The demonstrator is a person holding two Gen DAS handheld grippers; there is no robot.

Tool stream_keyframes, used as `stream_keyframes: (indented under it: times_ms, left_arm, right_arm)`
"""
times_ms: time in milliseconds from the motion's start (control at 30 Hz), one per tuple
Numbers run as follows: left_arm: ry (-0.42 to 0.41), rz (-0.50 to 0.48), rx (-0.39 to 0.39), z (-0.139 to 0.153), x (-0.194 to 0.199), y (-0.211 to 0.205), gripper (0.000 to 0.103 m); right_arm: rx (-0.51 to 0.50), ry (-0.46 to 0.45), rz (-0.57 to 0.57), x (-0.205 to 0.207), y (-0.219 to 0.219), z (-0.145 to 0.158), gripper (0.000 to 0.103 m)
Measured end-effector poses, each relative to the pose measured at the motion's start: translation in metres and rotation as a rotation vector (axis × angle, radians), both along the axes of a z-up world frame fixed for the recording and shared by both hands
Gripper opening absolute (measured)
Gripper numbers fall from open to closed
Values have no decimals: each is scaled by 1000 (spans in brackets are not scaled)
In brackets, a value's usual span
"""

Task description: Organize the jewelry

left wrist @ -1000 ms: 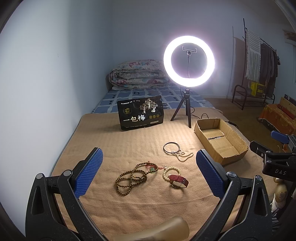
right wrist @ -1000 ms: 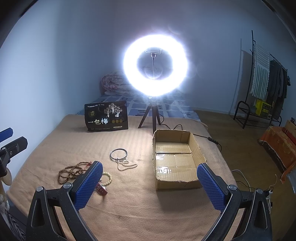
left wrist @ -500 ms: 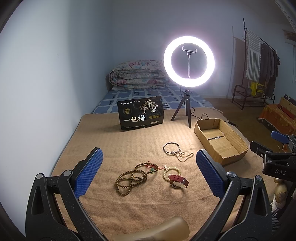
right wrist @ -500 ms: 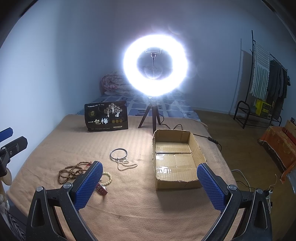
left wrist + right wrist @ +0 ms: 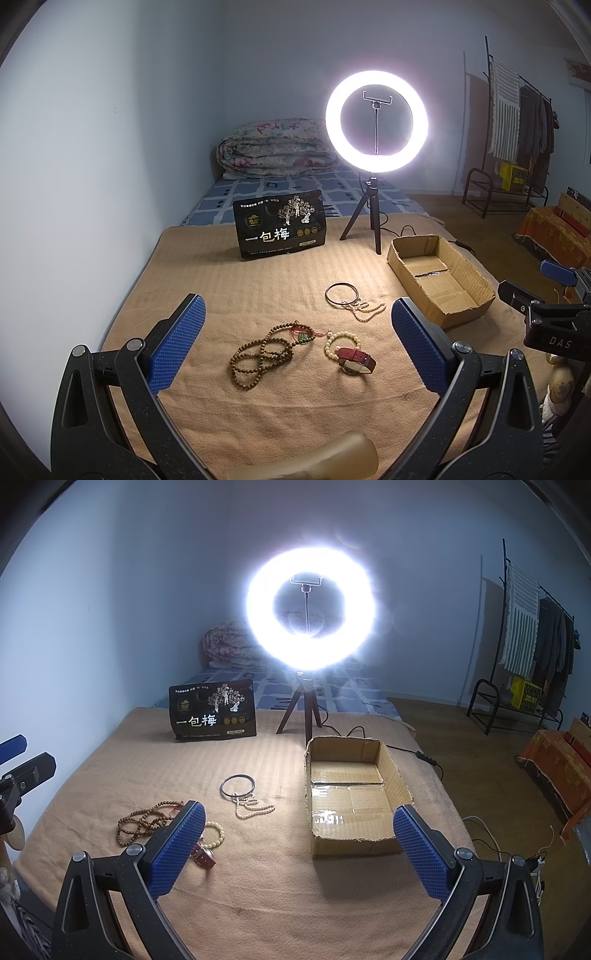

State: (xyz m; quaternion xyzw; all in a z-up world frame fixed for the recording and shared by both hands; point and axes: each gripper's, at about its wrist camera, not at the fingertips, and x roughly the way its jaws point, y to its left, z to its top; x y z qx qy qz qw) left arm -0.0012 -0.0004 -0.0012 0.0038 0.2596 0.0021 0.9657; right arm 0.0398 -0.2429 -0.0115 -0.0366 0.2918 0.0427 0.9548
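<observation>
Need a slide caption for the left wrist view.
Open left gripper above brown beads, red-strap watch; empty cardboard box right.

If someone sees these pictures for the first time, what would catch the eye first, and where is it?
The glowing ring light on its tripod dominates, standing at the far side of the tan blanket. Next comes the jewelry on the blanket: brown bead strands, a red-strapped watch and a metal bangle. To the right sits an open cardboard box, with no jewelry in it.

Left claw [image 5: 295, 343] gapes wide, holding nothing; right claw [image 5: 299, 843] likewise spread, level, empty.
</observation>
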Motion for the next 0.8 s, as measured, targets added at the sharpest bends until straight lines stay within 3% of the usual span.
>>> stream_keyframes:
  times_ms: [800]
  left_arm:
    - [4,1,0,0,1,-1,102]
  right_arm:
    - [4,5,2,0,1,-3,103]
